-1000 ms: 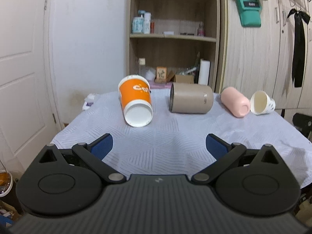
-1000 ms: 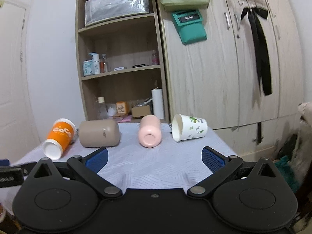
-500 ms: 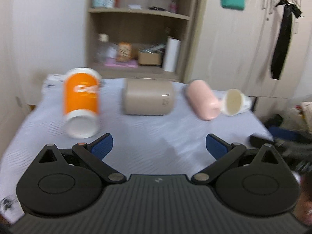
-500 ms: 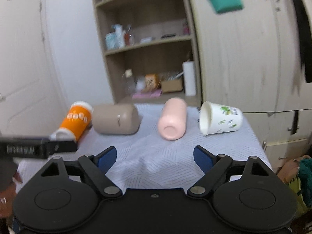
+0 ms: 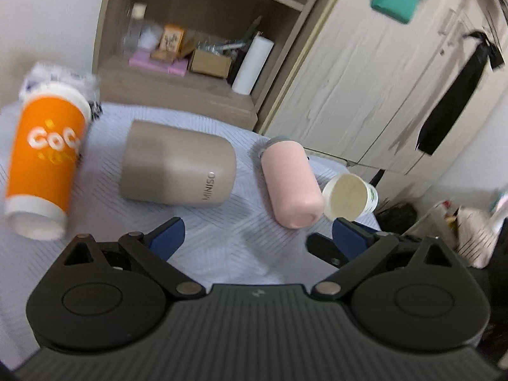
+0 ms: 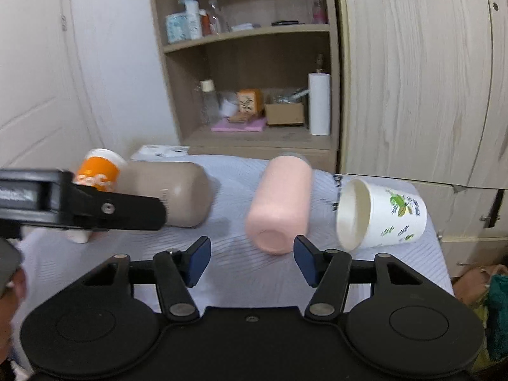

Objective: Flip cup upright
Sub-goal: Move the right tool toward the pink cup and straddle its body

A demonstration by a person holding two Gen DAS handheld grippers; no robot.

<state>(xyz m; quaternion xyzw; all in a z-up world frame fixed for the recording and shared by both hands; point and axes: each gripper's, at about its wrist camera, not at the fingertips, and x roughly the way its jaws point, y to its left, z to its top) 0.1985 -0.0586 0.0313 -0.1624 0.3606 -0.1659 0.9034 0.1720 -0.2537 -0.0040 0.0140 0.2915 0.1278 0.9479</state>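
Several cups lie on their sides on the table: an orange paper cup at the left, a beige mug, a pink cup, and a white leaf-print cup at the right edge. My left gripper is open and empty above the cloth, facing the beige and pink cups; it also shows in the right wrist view. My right gripper is open and empty, just in front of the pink cup's base.
A grey-white cloth covers the table. A wooden shelf unit with bottles, boxes and a paper roll stands behind it, beside wooden wardrobe doors. Bags lie on the floor at the right.
Both grippers have moved forward over the table and tilted down. The right gripper's fingers have narrowed somewhat and now sit close to the pink cup. The cups have not moved.
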